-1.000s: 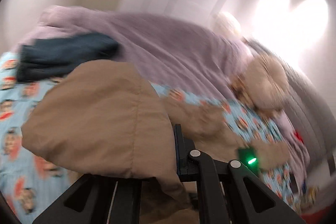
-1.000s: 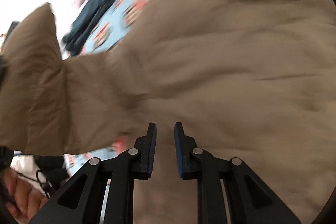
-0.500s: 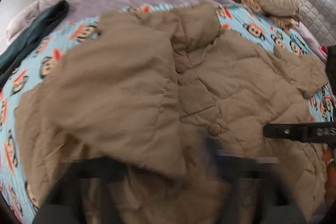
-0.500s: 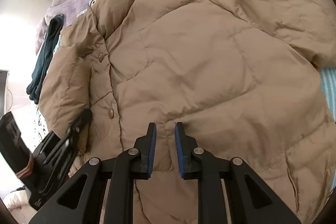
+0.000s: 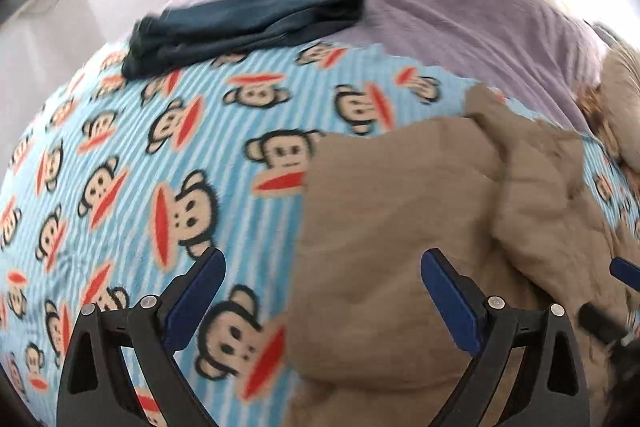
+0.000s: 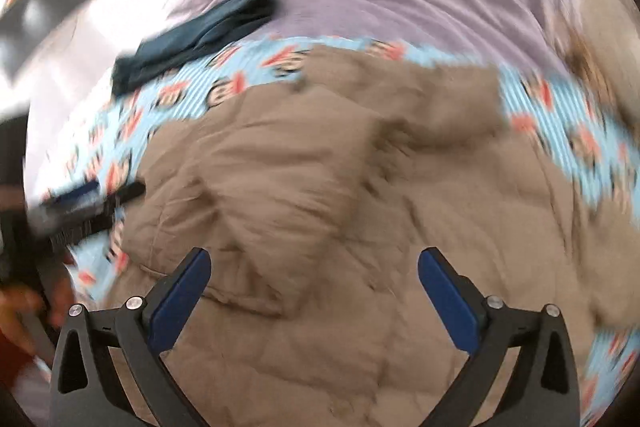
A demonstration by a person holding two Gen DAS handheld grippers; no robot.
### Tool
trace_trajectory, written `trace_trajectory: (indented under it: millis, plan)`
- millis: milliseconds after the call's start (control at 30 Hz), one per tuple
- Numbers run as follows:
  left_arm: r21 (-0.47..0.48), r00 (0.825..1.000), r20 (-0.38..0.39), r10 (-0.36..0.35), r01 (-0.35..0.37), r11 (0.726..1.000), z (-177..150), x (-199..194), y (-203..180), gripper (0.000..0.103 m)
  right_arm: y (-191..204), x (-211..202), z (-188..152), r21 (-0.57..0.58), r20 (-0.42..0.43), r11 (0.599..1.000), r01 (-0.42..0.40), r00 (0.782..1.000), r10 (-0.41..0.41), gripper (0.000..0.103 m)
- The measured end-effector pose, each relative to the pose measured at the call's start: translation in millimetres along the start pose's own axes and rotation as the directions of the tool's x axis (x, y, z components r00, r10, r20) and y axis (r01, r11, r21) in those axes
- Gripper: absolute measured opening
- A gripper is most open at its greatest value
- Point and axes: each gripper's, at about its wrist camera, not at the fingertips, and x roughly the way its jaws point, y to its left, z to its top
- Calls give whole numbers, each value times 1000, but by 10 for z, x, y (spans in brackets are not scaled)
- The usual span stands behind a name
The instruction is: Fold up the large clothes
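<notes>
Lying loose under two spread grippers

Both grippers are being held wide apart, nothing pinched; the jaws of each have just been opening. The tan jacket [image 6: 360, 195] is being left spread on the monkey-print blanket [image 5: 168, 163], directly beneath the right gripper [image 6: 314, 291] and below and right of the left gripper [image 5: 322, 291]. A dark blue garment [image 5: 244, 23] is lying well ahead of both.

The jacket [image 6: 360, 207] lies spread on the monkey-print blanket [image 5: 160, 187] covering the bed. Behind the jacket a folded garment [image 5: 240, 23] rests at the blanket's far edge, partly on the bedspread [image 5: 460, 11]; pillows [image 5: 620, 107] lie to the jacket's right.
</notes>
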Motion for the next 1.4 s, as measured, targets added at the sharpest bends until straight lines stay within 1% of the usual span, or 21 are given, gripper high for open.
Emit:
trace_trajectory:
  millis: [167,300,400,500,533,600,633,667,700,767,867,900,967,1000,1067,1100,1200,1233,1300,1333,1400]
  plan:
    - [44,998,-42,51,-49,998,-103,290,-114,99,304,351,187,-167,44,957,237,971,-233,103]
    - [41,998,-52,41,-39,998,-148,277,-126,99,-396,349,201,35,6,955,293,956,-294,103]
    - [39,999,-8,49,-48,998,-53,116,-60,99,-1217,380,8,310,-123,920,239,970,-210,103]
    - [18,998,30,62,-62,998,137,46,78,99,-1657,379,-200,507,-126,858,81,992,-18,101]
    - [13,998,28,57,-58,998,185,56,106,98,-1734,361,-252,548,-107,835,37,994,26,97]
    - [9,999,19,38,-39,999,271,122,128,84,-1820,336,-290,596,-72,802,-28,993,88,82]
    - [23,1000,0,20,-20,1000,313,197,105,67,-1847,348,-283,617,-60,784,-59,991,121,56]
    - [38,1000,-20,13,-12,999,325,267,68,58,-1858,381,-270,634,-52,768,-91,986,159,25]
    - [50,999,-32,16,-14,999,331,343,21,57,-1840,408,-263,644,-44,756,-118,981,191,14]
    - [65,998,-42,42,-40,997,300,481,-69,57,-1746,412,-256,650,-40,751,-119,981,190,7]
    - [53,996,-44,76,-73,996,221,597,-123,58,-1743,449,-331,665,-86,745,-41,988,131,7]
    - [42,996,-46,75,-73,996,213,603,-123,58,-1806,486,-401,692,-109,722,-16,986,126,7]
    - [31,996,-49,69,-67,997,220,594,-105,58,-1934,444,-579,747,-69,661,-72,980,185,9]
    - [37,996,-51,68,-66,997,229,593,-104,58,-1979,392,-619,760,-50,643,-97,977,207,16]
    - [49,996,-54,73,-70,996,248,562,-105,58,-2027,275,-656,767,2,623,-154,971,238,75]
    - [49,996,-50,74,-72,996,268,528,-105,58,-2043,212,-658,771,48,605,-198,966,254,83]
    - [30,998,5,62,-62,998,347,375,-81,58,-2000,193,-566,759,95,596,-263,950,298,84]
    - [26,998,13,61,-62,998,375,355,-80,58,-1969,239,-532,756,85,601,-259,949,302,82]
    - [33,998,-3,71,-70,997,406,407,-90,58,-1903,364,-447,750,62,609,-259,944,325,58]
    - [46,996,-31,86,-85,995,406,484,-108,58,-1867,399,-424,745,28,624,-235,946,323,19]
    - [83,993,-60,100,-95,992,344,644,-155,58,-1791,510,-430,748,-55,647,-144,959,277,11]
